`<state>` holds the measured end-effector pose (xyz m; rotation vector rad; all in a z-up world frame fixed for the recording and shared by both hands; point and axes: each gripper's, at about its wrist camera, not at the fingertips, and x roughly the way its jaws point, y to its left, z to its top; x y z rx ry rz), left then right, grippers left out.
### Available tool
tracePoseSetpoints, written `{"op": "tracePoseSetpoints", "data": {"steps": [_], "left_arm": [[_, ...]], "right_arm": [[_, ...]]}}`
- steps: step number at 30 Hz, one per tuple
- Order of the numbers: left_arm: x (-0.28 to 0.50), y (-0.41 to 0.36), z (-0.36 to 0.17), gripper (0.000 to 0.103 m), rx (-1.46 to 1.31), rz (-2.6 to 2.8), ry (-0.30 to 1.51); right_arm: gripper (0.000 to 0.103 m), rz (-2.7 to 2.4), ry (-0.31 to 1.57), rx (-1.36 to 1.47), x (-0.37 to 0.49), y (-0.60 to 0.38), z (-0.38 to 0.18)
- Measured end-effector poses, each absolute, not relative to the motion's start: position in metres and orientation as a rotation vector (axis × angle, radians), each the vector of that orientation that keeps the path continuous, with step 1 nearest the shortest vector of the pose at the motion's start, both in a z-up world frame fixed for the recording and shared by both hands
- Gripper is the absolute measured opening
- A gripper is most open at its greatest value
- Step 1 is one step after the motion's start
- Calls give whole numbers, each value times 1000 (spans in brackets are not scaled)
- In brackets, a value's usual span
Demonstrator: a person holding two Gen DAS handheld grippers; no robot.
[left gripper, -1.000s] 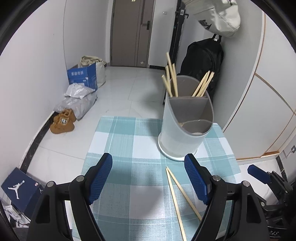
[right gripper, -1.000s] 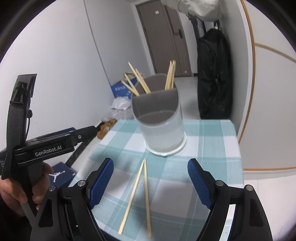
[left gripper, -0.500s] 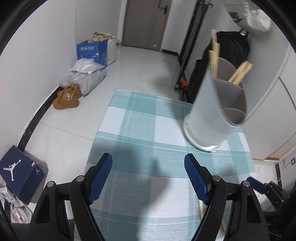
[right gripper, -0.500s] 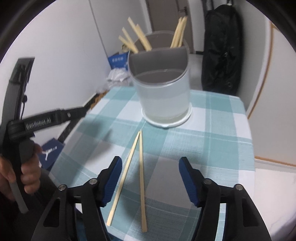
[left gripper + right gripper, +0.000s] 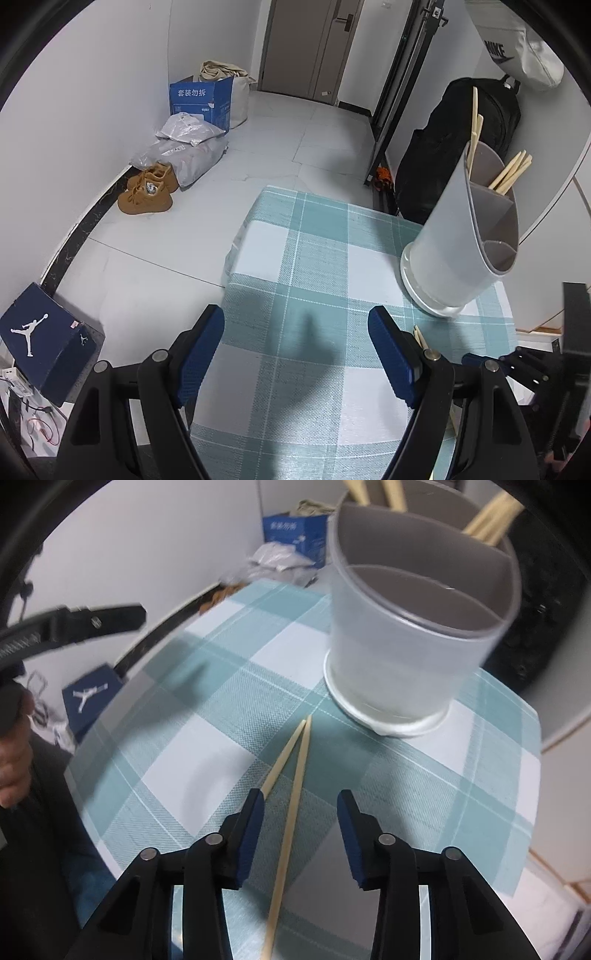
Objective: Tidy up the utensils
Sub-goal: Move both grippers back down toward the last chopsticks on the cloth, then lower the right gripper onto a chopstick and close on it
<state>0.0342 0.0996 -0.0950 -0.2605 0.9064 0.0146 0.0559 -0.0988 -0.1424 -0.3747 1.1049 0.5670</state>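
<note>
Two chopsticks (image 5: 291,775) are seen lying on the checked tablecloth (image 5: 424,775), one running between the jaws of the right gripper (image 5: 300,814), the other passing under its left pad. The jaws have just been closing and are half open, nothing clamped yet. The sticks' tips point toward the holder (image 5: 406,646). The left gripper (image 5: 296,349) is held wide open over bare cloth, empty

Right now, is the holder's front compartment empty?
Yes, as far as visible: the utensil holder shows bare front walls; chopsticks stand only behind its divider.
</note>
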Motion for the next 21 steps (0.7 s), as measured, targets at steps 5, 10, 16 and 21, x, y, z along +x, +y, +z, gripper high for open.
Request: {"op": "tracePoseSetpoints", "data": {"steps": [5, 10, 16, 21], "left_arm": [[38, 106, -100, 77, -301, 9, 939], [40, 106, -96, 77, -285, 2, 943], [41, 120, -97, 77, -334, 30, 951], [42, 121, -100, 77, -347, 49, 964]], "right_arm": [[35, 564, 1124, -444, 65, -89, -150], [35, 568, 1135, -502, 71, -80, -155], [32, 588, 1127, -529, 79, -71, -156], [19, 606, 1130, -547, 79, -65, -158]]}}
